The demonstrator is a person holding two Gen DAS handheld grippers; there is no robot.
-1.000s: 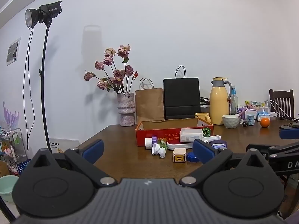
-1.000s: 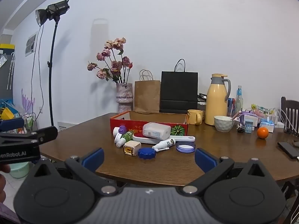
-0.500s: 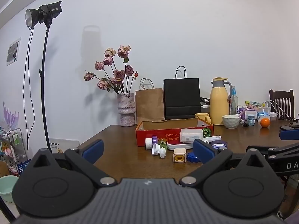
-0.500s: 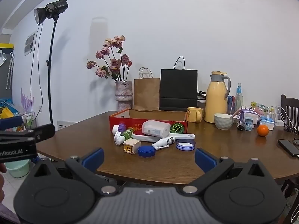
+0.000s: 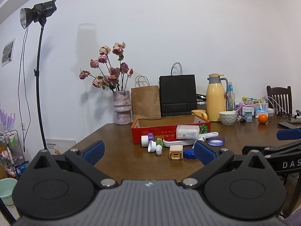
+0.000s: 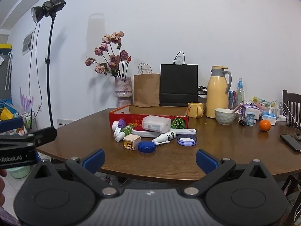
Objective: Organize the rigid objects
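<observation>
A red cardboard box [image 5: 150,131] [image 6: 120,115] stands open on the brown table [image 6: 169,160]. In front of it lie small items: a clear plastic case [image 6: 156,123] [image 5: 187,132], a beige cube [image 6: 131,141] [image 5: 176,152], a blue lid [image 6: 147,146] [image 5: 190,153], a white tube [image 6: 164,137], a clear blue-rimmed lid [image 6: 186,139] [image 5: 216,141], a green-labelled bottle [image 6: 126,130] [image 5: 159,144] and a purple-capped bottle [image 6: 121,123]. My left gripper [image 5: 148,151] and right gripper [image 6: 150,159] are both open and empty, held short of the table's near edge.
A vase of dried roses [image 6: 123,91], brown [image 6: 146,89] and black [image 6: 178,84] paper bags, a yellow thermos [image 6: 218,92], yellow mug [image 6: 195,109], white bowl [image 6: 224,116], orange [image 6: 264,125] and phone [image 6: 290,142] stand further back. A light stand [image 6: 49,56] rises left; a chair [image 5: 280,99] stands right.
The right gripper has drifted closer to the table, and the objects have grown larger in its view. The left gripper has hardly moved. Both jaws stay open.
</observation>
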